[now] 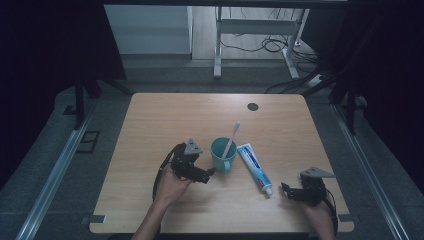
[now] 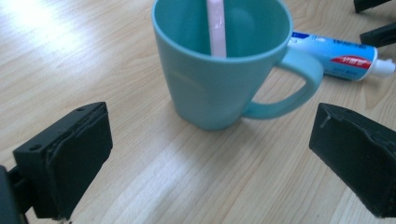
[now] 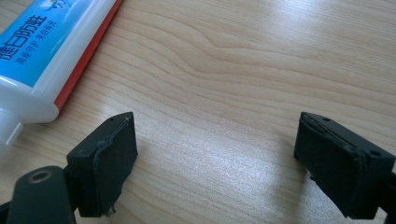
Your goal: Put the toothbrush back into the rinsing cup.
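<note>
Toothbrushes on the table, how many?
1: a pink plastic toothbrush stands tilted inside the teal plastic mug, left of the white-and-blue toothpaste tube on the wooden table.

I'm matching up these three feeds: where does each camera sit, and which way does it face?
High view: above the table, looking forward and down; forearms, both claws.
Left gripper view: on the left claw, facing the mug holding the toothbrush; open jaws.
Right gripper view: on the right claw, facing bare wood.
Shared by all: toothpaste tube.
</note>
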Tool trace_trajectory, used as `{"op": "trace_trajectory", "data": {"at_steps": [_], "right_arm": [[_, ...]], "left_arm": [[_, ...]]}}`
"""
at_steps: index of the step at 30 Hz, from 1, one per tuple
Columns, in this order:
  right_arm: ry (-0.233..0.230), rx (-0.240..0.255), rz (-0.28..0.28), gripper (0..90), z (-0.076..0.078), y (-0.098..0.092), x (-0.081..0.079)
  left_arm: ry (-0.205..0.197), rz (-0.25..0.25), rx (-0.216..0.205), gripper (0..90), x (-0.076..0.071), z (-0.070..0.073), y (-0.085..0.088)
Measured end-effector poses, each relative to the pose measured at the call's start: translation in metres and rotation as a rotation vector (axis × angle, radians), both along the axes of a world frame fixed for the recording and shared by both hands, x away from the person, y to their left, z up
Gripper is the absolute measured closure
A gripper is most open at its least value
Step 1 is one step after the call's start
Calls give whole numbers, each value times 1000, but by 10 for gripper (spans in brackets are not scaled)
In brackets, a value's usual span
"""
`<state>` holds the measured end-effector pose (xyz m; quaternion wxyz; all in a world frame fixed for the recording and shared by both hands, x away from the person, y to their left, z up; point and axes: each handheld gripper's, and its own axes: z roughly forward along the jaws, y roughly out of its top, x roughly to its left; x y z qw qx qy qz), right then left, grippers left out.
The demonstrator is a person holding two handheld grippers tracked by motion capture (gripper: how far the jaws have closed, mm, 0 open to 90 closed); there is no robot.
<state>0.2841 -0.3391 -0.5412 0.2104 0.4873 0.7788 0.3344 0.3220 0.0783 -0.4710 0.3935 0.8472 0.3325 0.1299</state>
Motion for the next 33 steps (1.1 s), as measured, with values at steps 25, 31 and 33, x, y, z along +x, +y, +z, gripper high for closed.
{"op": "trace_trajectory", "data": {"at_steps": [25, 31, 33], "right_arm": [[-3, -3, 4, 130, 0, 0, 0], [-3, -2, 4, 130, 0, 0, 0], [-2, -1, 3, 130, 0, 0, 0]], "left_arm": [[17, 45, 13, 0, -28, -42, 25], [28, 52, 20, 0, -32, -53, 27], [31, 53, 25, 0, -34, -56, 27]]}}
